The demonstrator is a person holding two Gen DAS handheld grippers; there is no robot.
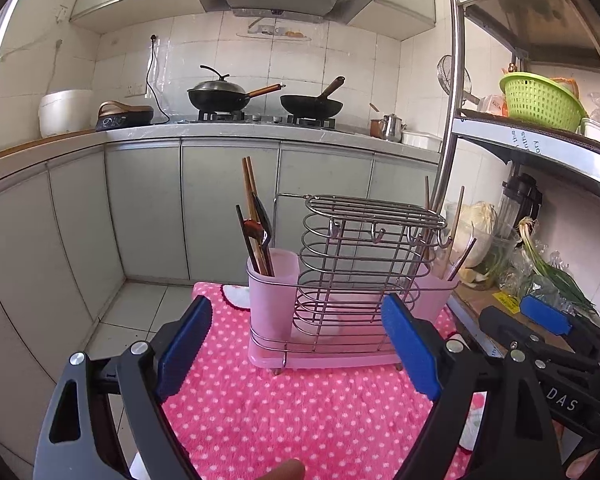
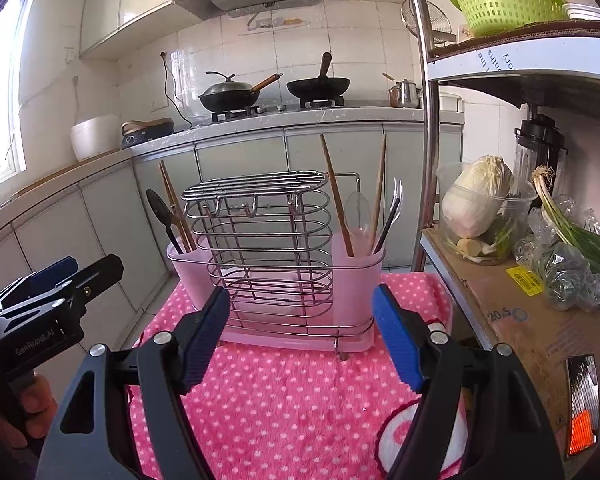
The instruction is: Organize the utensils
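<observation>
The utensil rack (image 2: 272,240) is shiny bare metal wire, seated in translucent matt pink plastic cups (image 2: 358,280). Wooden chopsticks (image 2: 336,196) stand in them beside a glossy black spoon (image 2: 160,208) and a clear plastic spoon (image 2: 358,210). The surface (image 2: 292,400) wears fluffy pink cloth with white dots. Each claw has ribbed blue pads (image 2: 396,332) on matt black plastic.

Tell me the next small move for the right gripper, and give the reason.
Probably ease the right gripper forward and up toward the right cup. Its jaws stand open and empty, short of the rack, and that cup holds a mix of chopsticks, a clear spoon and a fork that likely need sorting.
</observation>
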